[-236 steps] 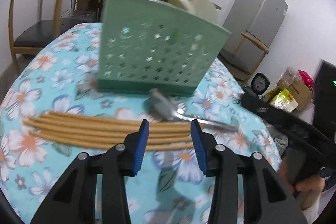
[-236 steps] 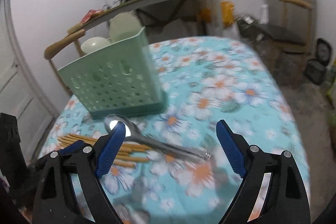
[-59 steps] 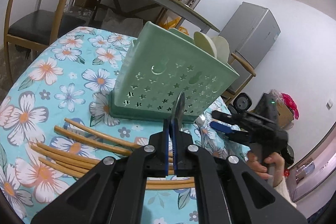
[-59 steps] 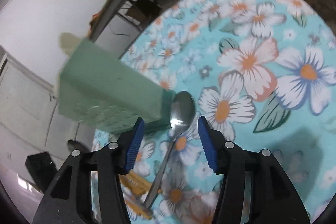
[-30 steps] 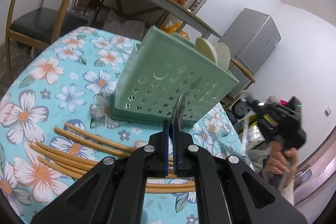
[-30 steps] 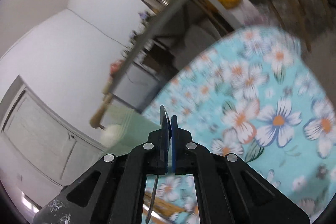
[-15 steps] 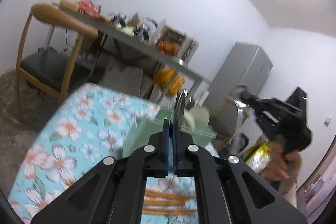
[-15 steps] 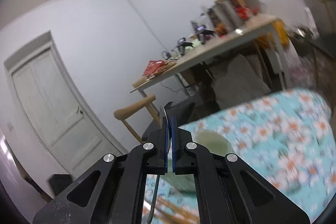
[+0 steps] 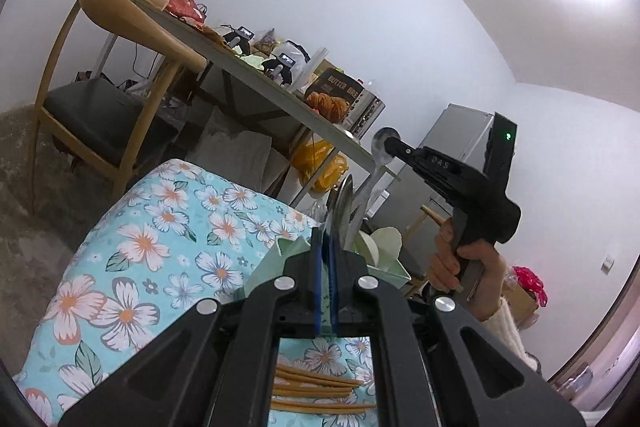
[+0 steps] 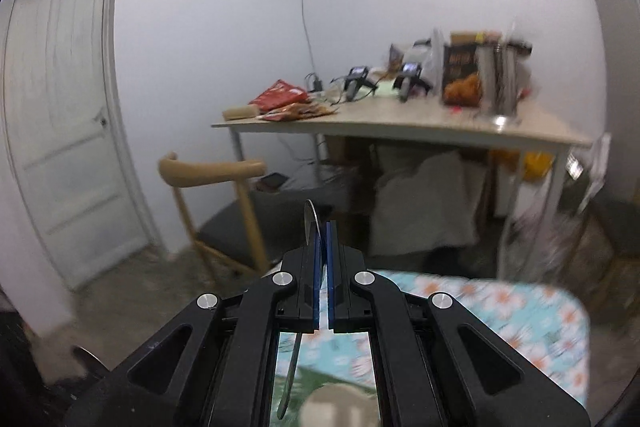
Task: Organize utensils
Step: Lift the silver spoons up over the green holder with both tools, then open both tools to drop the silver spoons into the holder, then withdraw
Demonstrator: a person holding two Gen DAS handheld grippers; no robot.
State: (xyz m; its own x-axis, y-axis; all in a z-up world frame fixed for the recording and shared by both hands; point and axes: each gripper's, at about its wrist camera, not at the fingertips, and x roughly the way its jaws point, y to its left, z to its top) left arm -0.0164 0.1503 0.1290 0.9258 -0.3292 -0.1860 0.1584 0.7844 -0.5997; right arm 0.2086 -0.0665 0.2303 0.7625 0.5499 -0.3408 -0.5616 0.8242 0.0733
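Observation:
My left gripper is shut on a metal spoon, bowl up, above the green utensil basket. The basket holds pale ladles. My right gripper appears in the left wrist view, shut on a second metal spoon whose handle hangs down over the basket. In the right wrist view the right gripper is shut on that spoon, with the handle pointing down at the blurred basket. Wooden chopsticks lie on the floral tablecloth below my left gripper.
A wooden chair stands left of the table. A cluttered desk stands by the far wall. A grey fridge is at the right, a white door at the left.
Both grippers closed on spoons from the table and lifted them. In the last half second both have risen and tilted above the basket, the right spoon now hanging over it.

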